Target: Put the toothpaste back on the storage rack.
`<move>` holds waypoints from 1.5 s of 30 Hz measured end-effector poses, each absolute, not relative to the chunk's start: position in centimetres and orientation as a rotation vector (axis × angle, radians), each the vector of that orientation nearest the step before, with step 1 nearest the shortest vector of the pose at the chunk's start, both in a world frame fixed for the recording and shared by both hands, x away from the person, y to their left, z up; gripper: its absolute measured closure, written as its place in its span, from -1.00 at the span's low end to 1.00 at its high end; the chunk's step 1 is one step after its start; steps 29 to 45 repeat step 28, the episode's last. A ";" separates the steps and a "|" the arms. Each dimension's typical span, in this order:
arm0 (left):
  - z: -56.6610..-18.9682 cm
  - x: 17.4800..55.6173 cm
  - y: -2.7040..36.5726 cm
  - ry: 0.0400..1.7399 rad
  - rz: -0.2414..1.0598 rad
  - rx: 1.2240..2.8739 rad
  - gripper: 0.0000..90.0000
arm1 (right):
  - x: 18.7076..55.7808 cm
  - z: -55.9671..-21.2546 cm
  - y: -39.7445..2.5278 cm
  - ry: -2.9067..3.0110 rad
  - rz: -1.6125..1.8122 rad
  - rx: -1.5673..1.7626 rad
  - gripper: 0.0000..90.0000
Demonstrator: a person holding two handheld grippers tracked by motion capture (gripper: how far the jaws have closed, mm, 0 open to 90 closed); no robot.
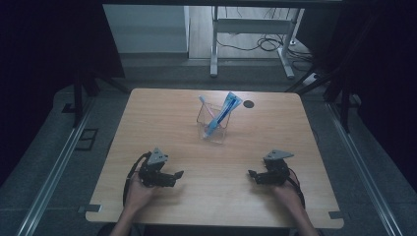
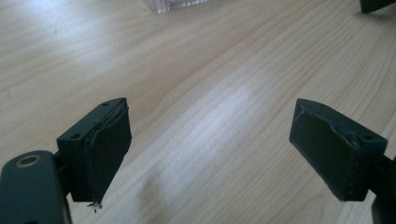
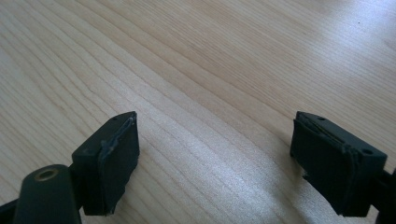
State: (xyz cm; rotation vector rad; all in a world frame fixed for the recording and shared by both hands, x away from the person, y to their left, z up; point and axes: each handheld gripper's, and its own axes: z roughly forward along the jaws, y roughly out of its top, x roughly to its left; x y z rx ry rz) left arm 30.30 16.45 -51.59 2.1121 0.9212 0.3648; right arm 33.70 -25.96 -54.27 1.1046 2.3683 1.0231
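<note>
Both hand-held grippers, left [image 1: 178,174] and right [image 1: 252,173], spread wide, empty. Clear cup [image 1: 213,129] looks light, rigid, slick, tippy; blue tube [image 1: 222,114] soft, so pinch mid-body.

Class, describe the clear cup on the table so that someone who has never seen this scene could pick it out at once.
Start at the wooden table and look to the middle of its far half, beyond both claws. There stands the clear cup, see-through and upright. It alone holds things: a blue tube and a thin stick lean out of its top.
</note>
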 end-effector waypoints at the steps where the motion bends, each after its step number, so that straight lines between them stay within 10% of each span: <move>1: -51.8 30.2 16.5 0.926 0.365 2.114 -0.71 | 33.7 -54.3 -25.9 2.368 1.023 1.106 -0.65; 45: -54.4 29.5 15.5 0.971 0.353 2.207 -0.71 | 33.7 -54.3 -25.9 2.365 1.022 1.108 -0.65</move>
